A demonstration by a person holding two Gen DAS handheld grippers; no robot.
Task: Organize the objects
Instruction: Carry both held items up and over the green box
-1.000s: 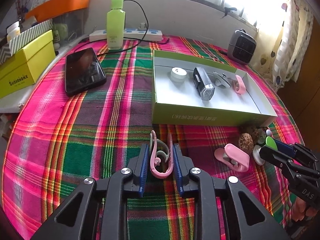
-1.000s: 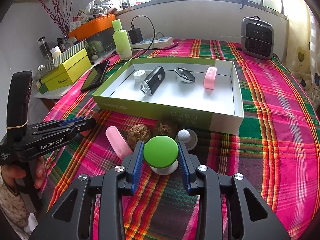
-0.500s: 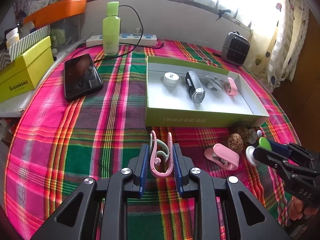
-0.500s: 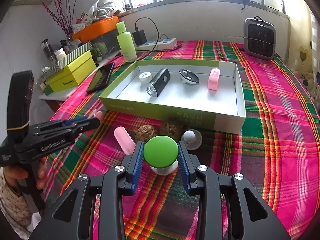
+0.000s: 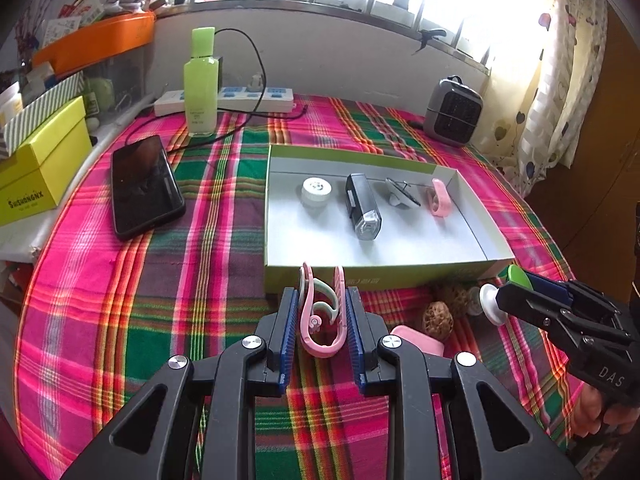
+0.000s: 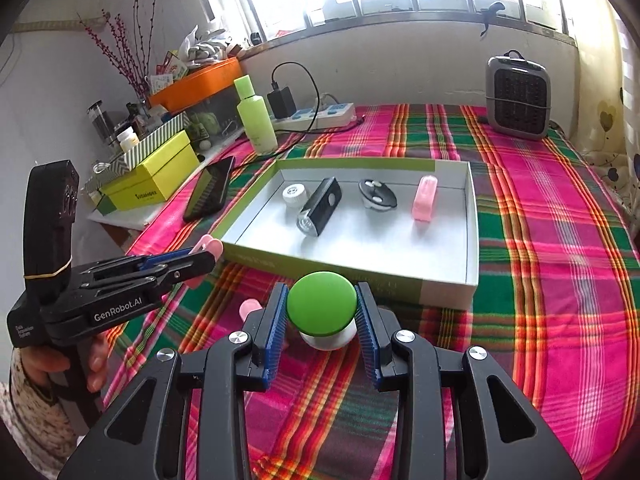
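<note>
- While the plaid-covered desk [image 5: 132, 320] filled both views, the left hand-held gripper [image 5: 322, 320] stood at lower centre of its own frame, blue pads clamped on a pink hair clip [image 5: 320, 312] with a pale green inner piece.
- Right hand-held gripper [image 6: 322, 316]: lower centre of its frame, pads pressed against the sides of a green-capped white knob [image 6: 323, 310], which sat raised in front of the box's near wall.
- Shallow green box [image 5: 404, 278], white inside: centre of the left view, holding four items in a row across its far half.
- Row, left to right: white round cap [image 5: 316, 190], black bike light [image 5: 362, 206], grey oval piece [image 5: 400, 196], pink clip [image 5: 438, 198].
- Loose on the cloth, right of the left gripper: brown walnut [image 5: 436, 318], pink object [image 5: 418, 340] partly hidden behind the finger.
- Black phone [image 5: 146, 184]: left of the box, well apart.
- Green bottle [image 5: 200, 84]: upper left, upright beside a white power strip [image 5: 240, 98].
- Grey heater [image 5: 452, 112]: upper right, near the curtain.
</note>
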